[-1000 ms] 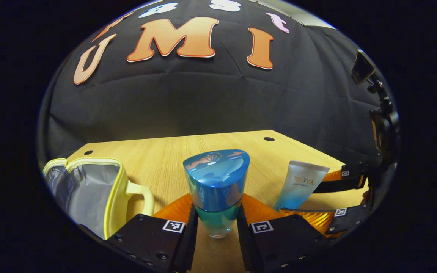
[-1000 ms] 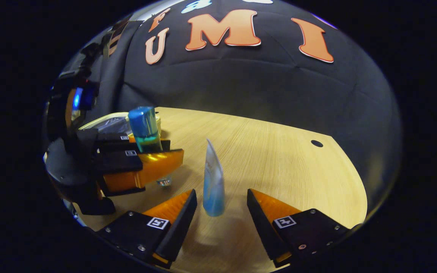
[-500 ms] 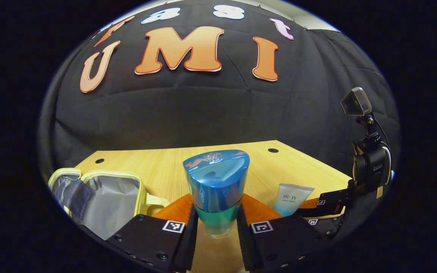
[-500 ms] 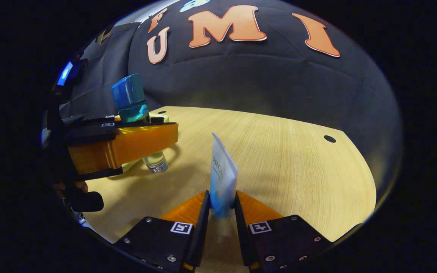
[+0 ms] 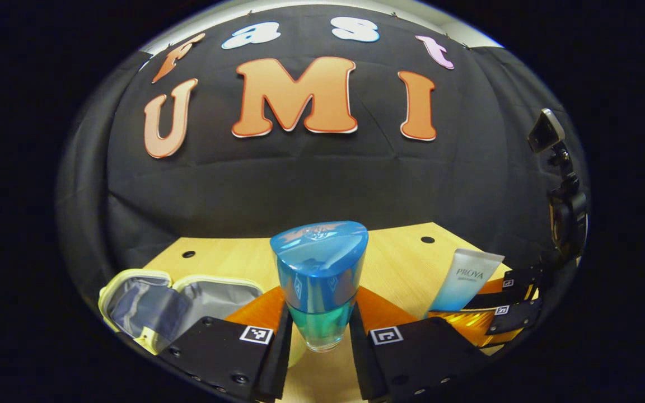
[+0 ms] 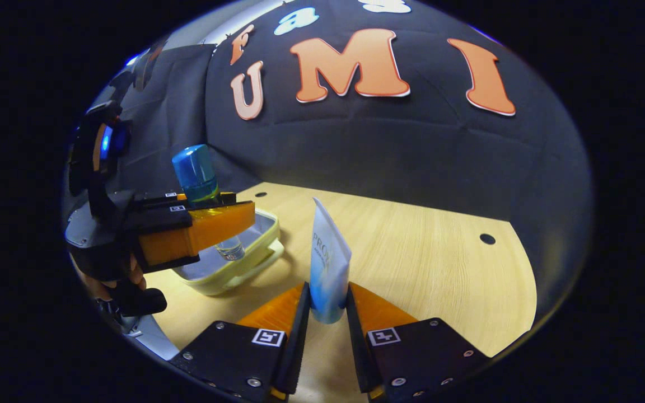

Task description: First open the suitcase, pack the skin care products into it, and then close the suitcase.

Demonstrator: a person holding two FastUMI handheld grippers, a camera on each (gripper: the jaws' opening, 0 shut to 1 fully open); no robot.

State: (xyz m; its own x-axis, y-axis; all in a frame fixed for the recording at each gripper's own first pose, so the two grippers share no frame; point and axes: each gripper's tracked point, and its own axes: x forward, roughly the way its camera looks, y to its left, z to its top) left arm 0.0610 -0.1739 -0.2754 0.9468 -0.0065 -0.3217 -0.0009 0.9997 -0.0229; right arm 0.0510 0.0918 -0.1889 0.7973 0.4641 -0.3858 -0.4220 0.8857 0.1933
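Note:
A clear bottle with a blue cap [image 5: 319,280] stands upright between the fingers of my left gripper [image 5: 317,336], which is shut on it and holds it in the air. In the right gripper view the same bottle [image 6: 202,179] and left gripper [image 6: 199,221] hang over the open yellow case [image 6: 233,263]. That case [image 5: 182,299] lies open with its grey lining up, at the lower left of the left gripper view. My right gripper [image 6: 327,322] is shut on a white-and-blue tube [image 6: 328,263], held upright above the table. The tube [image 5: 465,280] also appears at the right in the left gripper view.
The light wooden table [image 6: 429,268] has small dark holes near its far edge. A hand [image 6: 132,274] holds the left gripper's handle. Black cloth closes off the back and left side.
Both grippers have risen. The left gripper carried the bottle over the open case. The right gripper, open around the tube a second ago, shut on it and lifted it.

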